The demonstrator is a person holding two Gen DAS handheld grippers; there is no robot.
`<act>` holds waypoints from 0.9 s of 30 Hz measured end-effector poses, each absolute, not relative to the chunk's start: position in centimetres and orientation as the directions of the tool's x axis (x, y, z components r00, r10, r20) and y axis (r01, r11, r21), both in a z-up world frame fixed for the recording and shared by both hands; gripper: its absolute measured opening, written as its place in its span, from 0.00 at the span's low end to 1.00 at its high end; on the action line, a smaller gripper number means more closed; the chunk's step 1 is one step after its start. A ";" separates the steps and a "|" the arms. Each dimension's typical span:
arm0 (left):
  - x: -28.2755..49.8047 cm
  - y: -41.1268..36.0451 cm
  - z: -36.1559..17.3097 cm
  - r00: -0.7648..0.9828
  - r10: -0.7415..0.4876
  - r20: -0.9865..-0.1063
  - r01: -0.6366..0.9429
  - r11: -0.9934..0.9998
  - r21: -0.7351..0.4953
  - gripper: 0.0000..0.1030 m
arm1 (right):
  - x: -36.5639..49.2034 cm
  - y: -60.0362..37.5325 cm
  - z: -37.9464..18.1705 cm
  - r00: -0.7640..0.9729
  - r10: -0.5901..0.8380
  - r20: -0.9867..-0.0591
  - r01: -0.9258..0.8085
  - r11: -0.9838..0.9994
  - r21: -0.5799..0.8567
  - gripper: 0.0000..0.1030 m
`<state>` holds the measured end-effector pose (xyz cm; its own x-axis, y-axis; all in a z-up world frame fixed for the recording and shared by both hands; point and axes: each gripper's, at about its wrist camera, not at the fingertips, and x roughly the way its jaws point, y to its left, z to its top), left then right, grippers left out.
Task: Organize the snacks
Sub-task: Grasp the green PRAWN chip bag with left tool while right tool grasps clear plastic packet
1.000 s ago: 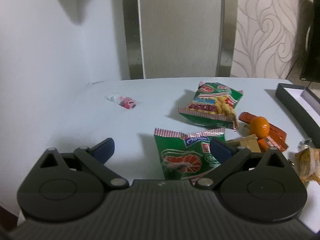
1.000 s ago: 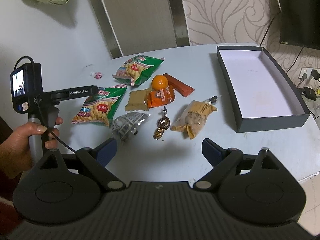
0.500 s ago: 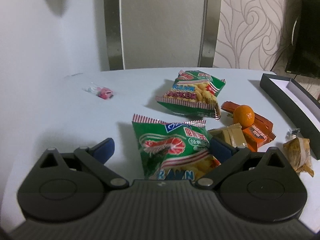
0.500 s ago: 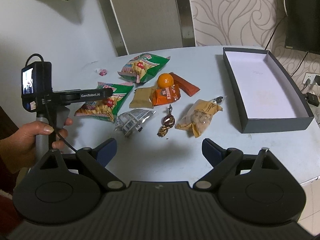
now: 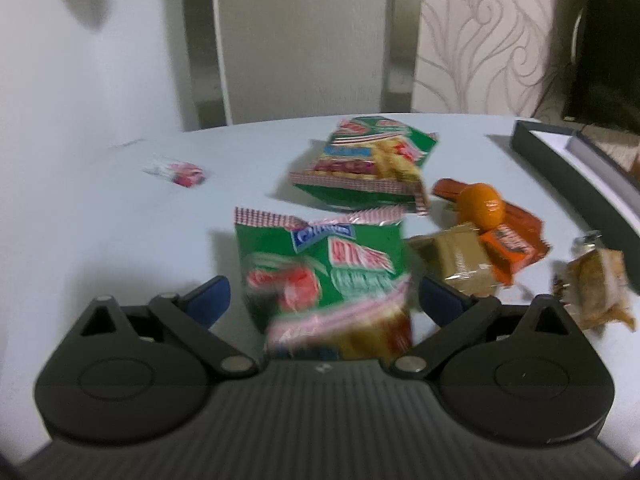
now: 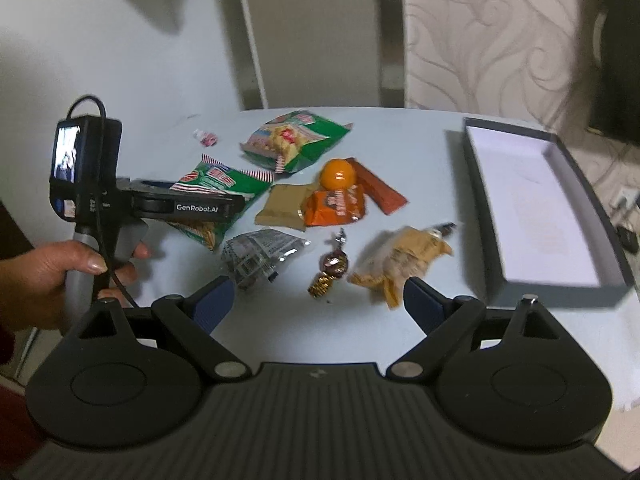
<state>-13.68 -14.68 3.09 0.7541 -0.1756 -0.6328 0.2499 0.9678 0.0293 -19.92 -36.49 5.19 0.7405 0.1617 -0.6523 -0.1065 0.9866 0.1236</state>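
Note:
Snacks lie on a pale table (image 6: 420, 152). My left gripper (image 5: 322, 300) is open, and the near green prawn-cracker bag (image 5: 320, 264) lies between its fingers, not clamped. In the right wrist view that gripper (image 6: 160, 206) hovers over the same bag (image 6: 216, 184). A second green bag (image 6: 296, 142) lies behind it. My right gripper (image 6: 318, 300) is open and empty above a gold candy (image 6: 332, 268), with a silver packet (image 6: 260, 256) to its left and a tan pastry packet (image 6: 400, 260) to its right. An open dark box (image 6: 540, 216) sits at the right.
An orange fruit (image 6: 339, 174) rests on orange wrappers (image 6: 336, 208), beside a tan packet (image 6: 284, 208). A small pink candy (image 6: 206, 138) lies far left. The wall and a chair back (image 6: 316, 32) stand behind the table. The box also shows in the left wrist view (image 5: 580, 172).
My left gripper has moved forward over the near green bag, which now lies between its fingers. My right gripper has moved in closer to the snacks.

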 end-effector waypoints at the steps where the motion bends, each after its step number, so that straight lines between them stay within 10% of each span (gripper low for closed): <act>1: -13.6 -14.3 3.1 0.754 -0.170 -0.635 0.245 0.969 0.031 0.95 | -19.2 -36.1 5.1 0.735 0.174 -0.655 -0.129 0.985 0.117 0.90; 27: -14.9 -11.1 2.6 0.708 -0.188 -0.680 0.280 0.960 0.027 0.91 | -8.0 -31.0 -0.9 0.596 0.282 -0.751 -0.319 0.942 0.101 0.64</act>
